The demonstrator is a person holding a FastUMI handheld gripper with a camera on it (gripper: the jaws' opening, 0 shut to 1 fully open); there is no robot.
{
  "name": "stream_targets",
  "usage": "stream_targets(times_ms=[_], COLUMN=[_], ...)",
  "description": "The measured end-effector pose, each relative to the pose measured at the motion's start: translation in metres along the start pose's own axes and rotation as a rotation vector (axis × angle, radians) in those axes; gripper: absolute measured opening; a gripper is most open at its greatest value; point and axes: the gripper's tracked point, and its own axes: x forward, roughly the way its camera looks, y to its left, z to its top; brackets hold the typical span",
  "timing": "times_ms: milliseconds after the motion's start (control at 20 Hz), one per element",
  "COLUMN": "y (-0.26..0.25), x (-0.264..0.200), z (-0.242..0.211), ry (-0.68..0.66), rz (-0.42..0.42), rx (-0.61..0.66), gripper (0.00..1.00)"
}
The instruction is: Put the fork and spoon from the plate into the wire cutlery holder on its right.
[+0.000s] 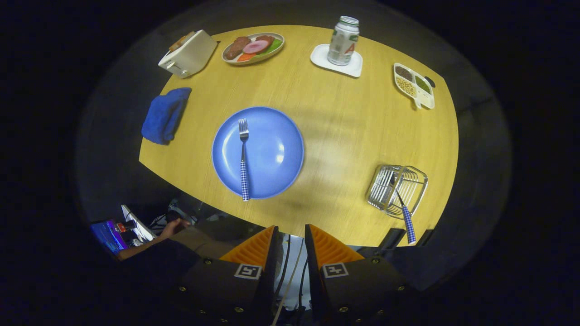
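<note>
- High above the table point(344, 136), the gripper point(290, 246) is hovering near the table's near edge, jaws standing slightly apart, gripping nothing.
- Fork point(244, 158) is lying on the blue plate point(276, 154), tines pointing away, checked handle reaching the near rim.
- Spoon point(404, 213) is already sitting tilted in the holder point(396, 190), checked handle sticking out toward the gripper.
- Holder is sitting right of the plate, well apart from it.
- Beyond: toaster point(188, 53), food dish point(253, 47), can point(343, 40) standing on a white coaster point(336, 65), divided tray point(413, 85), blue cloth point(165, 115) lying left of the plate.
</note>
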Motion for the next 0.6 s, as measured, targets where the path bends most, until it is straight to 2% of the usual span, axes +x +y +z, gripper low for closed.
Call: stream_targets(times_ms=[150,600], y=[0.028,0.063], x=[0.017,0.048], z=[0.007,0.039], ry=[0.017,0.015], rz=[0.036,0.015], rx=[-0.023,-0.051], gripper=[0.34,0.34])
